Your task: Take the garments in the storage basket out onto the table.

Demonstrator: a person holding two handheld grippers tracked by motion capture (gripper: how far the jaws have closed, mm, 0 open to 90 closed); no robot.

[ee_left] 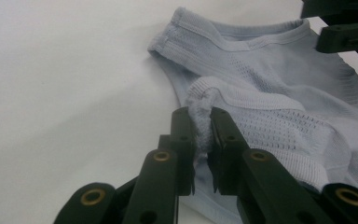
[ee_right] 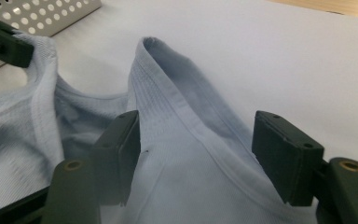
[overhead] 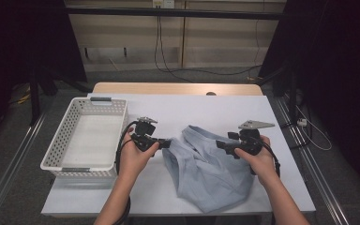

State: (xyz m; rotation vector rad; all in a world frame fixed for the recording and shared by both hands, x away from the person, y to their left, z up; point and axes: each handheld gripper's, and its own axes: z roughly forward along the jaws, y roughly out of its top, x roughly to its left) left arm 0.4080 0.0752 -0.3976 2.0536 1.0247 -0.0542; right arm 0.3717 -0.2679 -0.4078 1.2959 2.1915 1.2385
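Observation:
A light blue knitted garment (overhead: 206, 168) lies crumpled on the white table (overhead: 168, 112), between the two hands. My left gripper (overhead: 165, 143) is at its left edge, and in the left gripper view the jaws are shut on a ribbed fold of the garment (ee_left: 204, 116). My right gripper (overhead: 221, 145) sits at the garment's right side. In the right gripper view its jaws stand apart around a raised ribbed band of the garment (ee_right: 177, 107), and the pads (ee_right: 282, 154) are not pressing on the cloth.
A white perforated basket (overhead: 86, 140) stands on the table's left part, close to my left hand. The table's front edge runs just below the garment. Beyond the table's far end are a floor with cables and dark stands.

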